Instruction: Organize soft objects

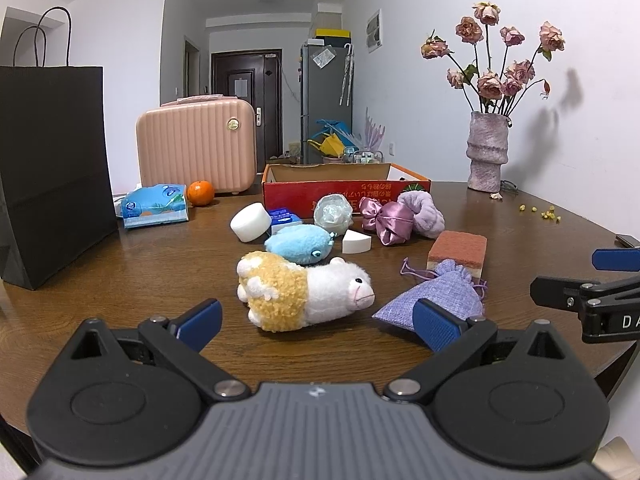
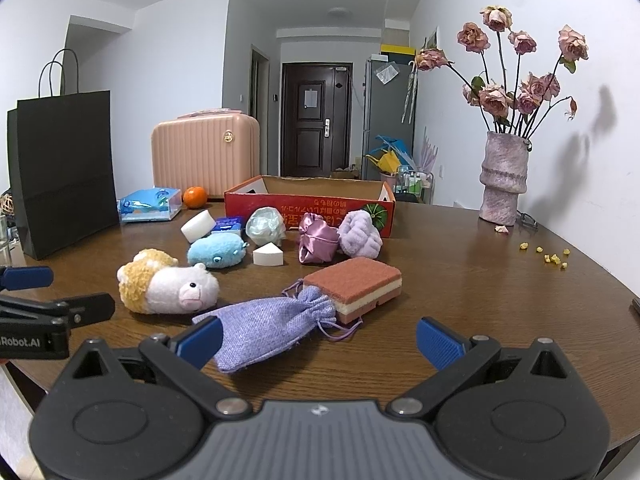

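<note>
Left wrist view shows our left gripper (image 1: 318,326) low over a brown wooden table (image 1: 160,264), jaws spread wide and holding nothing; a white and tan alpaca plush (image 1: 304,290) lies on its side just ahead, between the blue fingertips but not touching them. Beside it to the right sits a lilac drawstring pouch (image 1: 436,300), partly hidden by our right fingertip. From the right wrist view, our right gripper (image 2: 320,346) is also spread wide and empty, its left pad just in front of the pouch (image 2: 268,332); we cannot tell whether it touches. A layered sponge (image 2: 356,286) presses against the pouch's neck. Farther back lie a blue plush (image 2: 216,252), a satin bow (image 2: 316,240), a purple scrunchie (image 2: 360,234) and white foam pieces, all near an open red cardboard box (image 2: 312,208), likely the destination. We judge the risks as follows: closing on the pouch could snag its loose cords and drag the sponge along; the soft plush may squash and slip from a shallow pinch; and the two grippers, working close together, could bump one another.
</note>
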